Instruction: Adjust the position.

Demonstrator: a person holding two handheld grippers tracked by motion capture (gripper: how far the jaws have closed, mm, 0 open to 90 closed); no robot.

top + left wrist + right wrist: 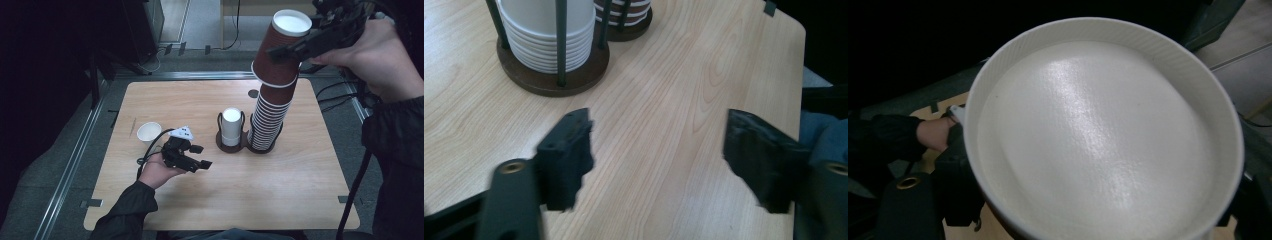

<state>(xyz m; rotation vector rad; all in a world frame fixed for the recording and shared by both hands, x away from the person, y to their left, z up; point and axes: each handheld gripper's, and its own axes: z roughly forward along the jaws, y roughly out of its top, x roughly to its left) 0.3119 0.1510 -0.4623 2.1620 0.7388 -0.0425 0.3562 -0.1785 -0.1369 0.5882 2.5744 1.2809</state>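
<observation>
Right gripper (292,50) clamping top brown cup (282,47), lifted above stack (270,117) near table's (165,200) far right corner. Pull straight up, avoid dragging the next cup. Left gripper (197,157) parted, empty.

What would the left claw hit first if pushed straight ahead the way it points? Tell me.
Probably the holder base under the white cup stack. In the left gripper view, bare table lies before the open left claw, then that holder, up and left; depth is uncertain.

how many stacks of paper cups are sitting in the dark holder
2: a short white paper cup stack in the holder's left ring, and a tall brown paper cup stack in its right ring.
</observation>
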